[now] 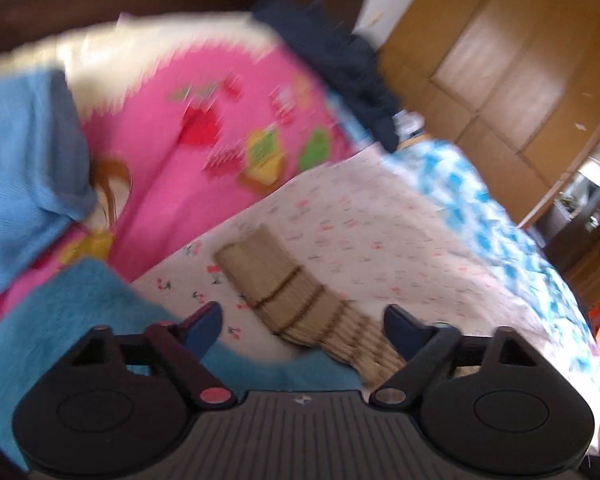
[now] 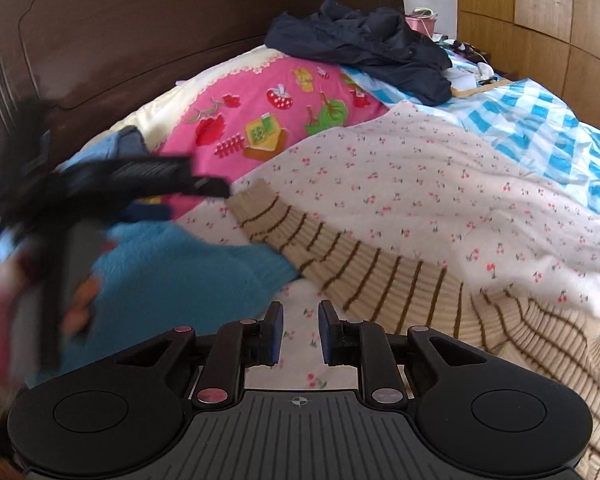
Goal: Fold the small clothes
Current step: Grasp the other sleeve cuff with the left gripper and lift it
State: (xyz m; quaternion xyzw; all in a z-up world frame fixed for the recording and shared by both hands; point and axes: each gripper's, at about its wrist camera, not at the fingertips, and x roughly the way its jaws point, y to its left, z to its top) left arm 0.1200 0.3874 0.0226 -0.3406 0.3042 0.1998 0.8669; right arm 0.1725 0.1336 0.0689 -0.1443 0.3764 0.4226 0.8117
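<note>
Nothing is held by the right gripper (image 2: 300, 330), its jaws narrowly parted over the cherry sheet (image 2: 400, 184). The left gripper (image 1: 302, 330) is spread empty. The striped sweater (image 2: 380, 276) lies at one o'clock, the blue sweater (image 2: 172, 260) at ten; open sheet is seen beyond.

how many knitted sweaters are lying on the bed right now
2. The beige striped sweater lies spread across the cherry-print sheet, its sleeve pointing toward the pink pillow. The blue sweater lies beside it to the left, touching it. Others may be hidden outside the views.
</note>
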